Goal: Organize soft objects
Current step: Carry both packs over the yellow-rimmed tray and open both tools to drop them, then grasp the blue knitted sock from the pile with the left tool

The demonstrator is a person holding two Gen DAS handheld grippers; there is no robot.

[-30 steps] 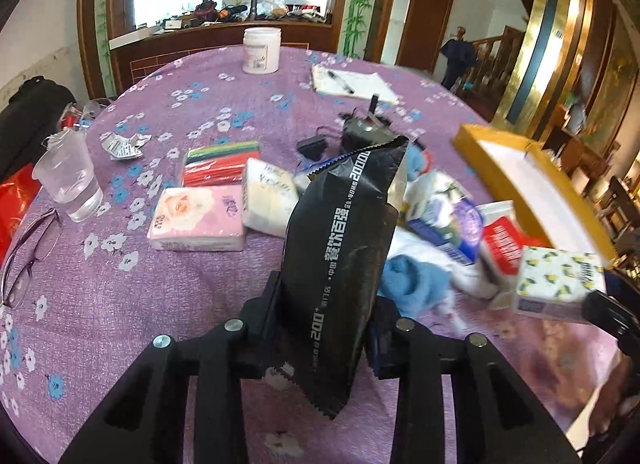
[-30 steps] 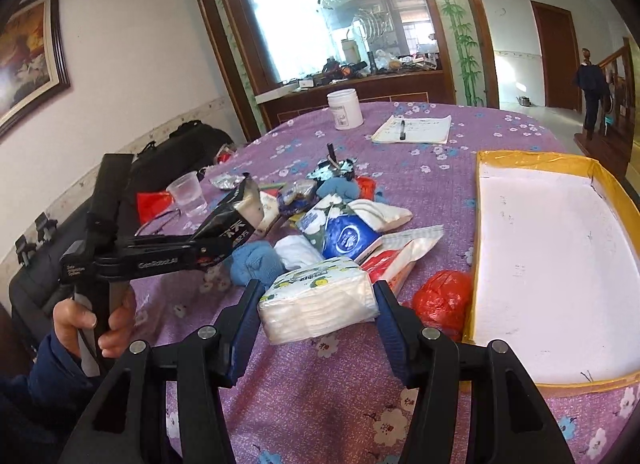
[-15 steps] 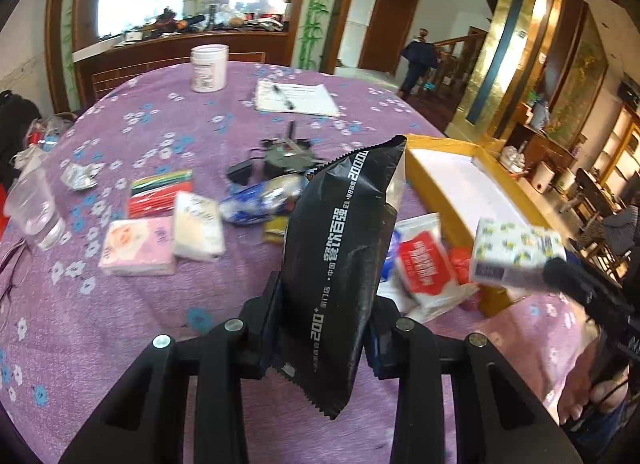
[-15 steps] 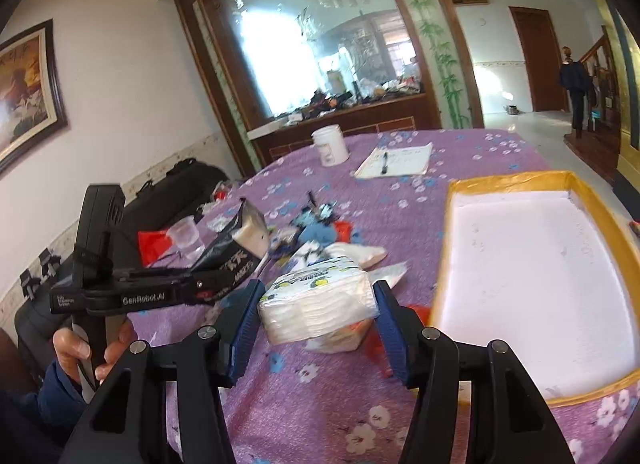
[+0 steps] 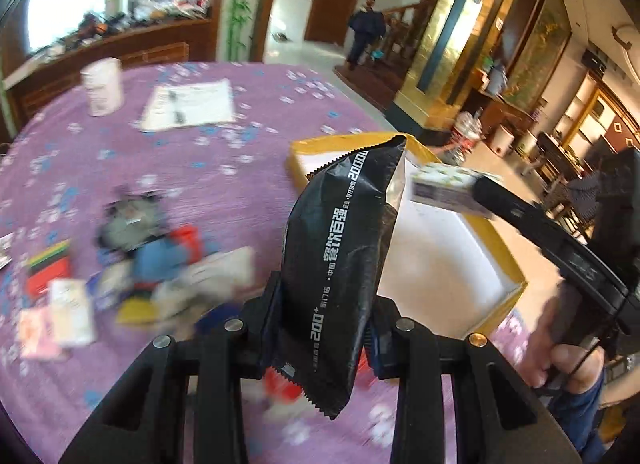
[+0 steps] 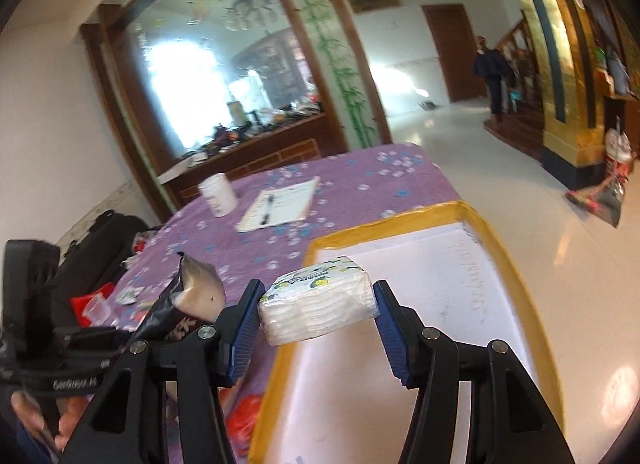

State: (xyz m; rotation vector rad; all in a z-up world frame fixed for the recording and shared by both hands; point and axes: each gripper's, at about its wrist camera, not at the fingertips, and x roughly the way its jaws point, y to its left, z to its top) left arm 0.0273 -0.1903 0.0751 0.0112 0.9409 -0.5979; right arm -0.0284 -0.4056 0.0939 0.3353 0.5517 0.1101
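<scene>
**Left wrist view: two soft packs carried toward the yellow-rimmed tray**

Left wrist view, from the left: the remaining pile (image 5: pixel 132 272) of pouches, tissue packs and cloth lies blurred on the purple flowered worktop (image 5: pixel 224 168). In the middle, the left gripper (image 5: pixel 324 328) has its fingers clamped on the lower part of a black sachet (image 5: pixel 340 264), which stands upright between them with its torn top toward the tray. Right of it sits the yellow-rimmed tray (image 5: pixel 496 248), white inside and seemingly bare. At the far right a hand (image 5: pixel 568 360) holds the other tool, with the tissue pack (image 5: pixel 444 188) out over the tray.

Right wrist view, from the left: the black sachet (image 6: pixel 180 304) shows over the worktop, just short of the tray's left rim. The right gripper (image 6: pixel 316 312) has its fingers pressed on the two short ends of the tissue pack (image 6: pixel 320 304), which sits level above the near left part of the tray (image 6: pixel 516 264).

My reading is that both packs are in transit for placing. To do it well, I would lower each pack close to the tray floor before letting go, set the tissue pack flat toward a corner, and lay the sachet down beside it rather than on top. The sachet is slim and floppy, so tip it onto its side first; dropped upright, it would likely topple. Keep both tools clear of the rim.
</scene>
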